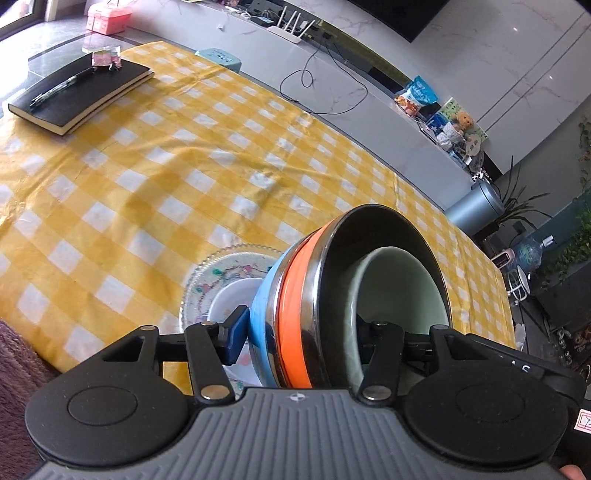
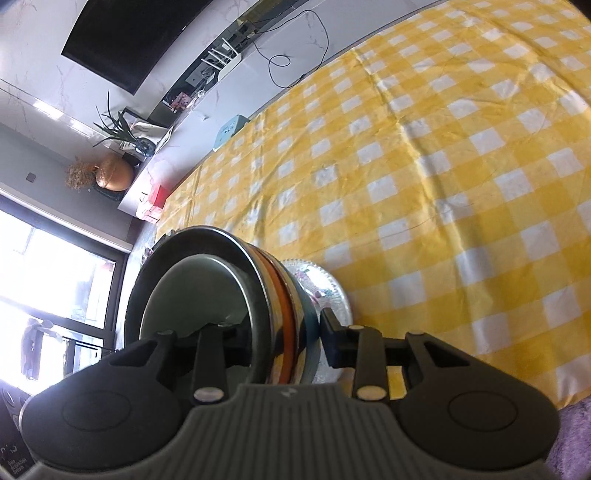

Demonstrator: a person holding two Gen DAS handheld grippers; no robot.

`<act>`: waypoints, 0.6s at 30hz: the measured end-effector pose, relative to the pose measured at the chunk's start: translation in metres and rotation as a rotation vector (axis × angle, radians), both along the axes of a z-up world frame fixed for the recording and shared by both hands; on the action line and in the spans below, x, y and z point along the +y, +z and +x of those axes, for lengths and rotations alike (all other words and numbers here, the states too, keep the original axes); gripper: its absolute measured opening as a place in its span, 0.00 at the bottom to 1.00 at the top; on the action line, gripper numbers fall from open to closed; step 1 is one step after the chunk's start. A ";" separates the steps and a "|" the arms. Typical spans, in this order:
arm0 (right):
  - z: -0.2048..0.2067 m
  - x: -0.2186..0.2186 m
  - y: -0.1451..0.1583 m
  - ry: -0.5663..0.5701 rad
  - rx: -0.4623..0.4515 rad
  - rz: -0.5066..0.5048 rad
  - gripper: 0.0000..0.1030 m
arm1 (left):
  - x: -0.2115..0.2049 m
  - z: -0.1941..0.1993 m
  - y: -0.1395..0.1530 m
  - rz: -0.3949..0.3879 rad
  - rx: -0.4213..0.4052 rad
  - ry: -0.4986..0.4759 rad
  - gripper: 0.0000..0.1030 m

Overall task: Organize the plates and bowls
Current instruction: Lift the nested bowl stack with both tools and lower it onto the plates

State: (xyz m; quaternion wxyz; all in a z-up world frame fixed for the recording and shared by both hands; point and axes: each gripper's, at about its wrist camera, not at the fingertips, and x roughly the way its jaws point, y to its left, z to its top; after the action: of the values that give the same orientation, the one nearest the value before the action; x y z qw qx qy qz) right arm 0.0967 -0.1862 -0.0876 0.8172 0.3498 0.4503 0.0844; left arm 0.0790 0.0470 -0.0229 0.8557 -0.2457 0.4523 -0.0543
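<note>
A nested stack of bowls is held between both grippers: a blue bowl [image 1: 260, 314] outermost, an orange one [image 1: 295, 295], a steel one [image 1: 369, 229] and a pale green one [image 1: 399, 284] inside. My left gripper [image 1: 303, 332] is shut on one side of the stack's wall, one finger outside on the blue bowl and the other inside. My right gripper [image 2: 279, 336] is shut on the opposite side of the stack [image 2: 207, 236] the same way. Beneath the stack, a patterned glass plate [image 1: 207, 280] with a small white dish [image 1: 232, 295] on it lies on the cloth.
A yellow checked tablecloth [image 1: 184, 166] covers the table. At the far left lies a black notebook [image 1: 81, 92] with a pen on it, and a pink box [image 1: 107, 14] stands beyond it. Purple fabric [image 1: 14, 354] lies at the near edge.
</note>
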 end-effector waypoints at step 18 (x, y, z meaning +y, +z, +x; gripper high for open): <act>0.036 0.027 -0.026 0.038 0.070 -0.032 0.32 | 0.025 0.020 -0.035 -0.036 0.104 0.039 0.58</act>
State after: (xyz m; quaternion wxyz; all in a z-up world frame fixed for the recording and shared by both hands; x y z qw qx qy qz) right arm 0.1326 -0.1597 -0.1135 0.8048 0.3308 0.4862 0.0803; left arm 0.0994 0.0717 -0.0578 0.8275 -0.2721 0.4900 -0.0330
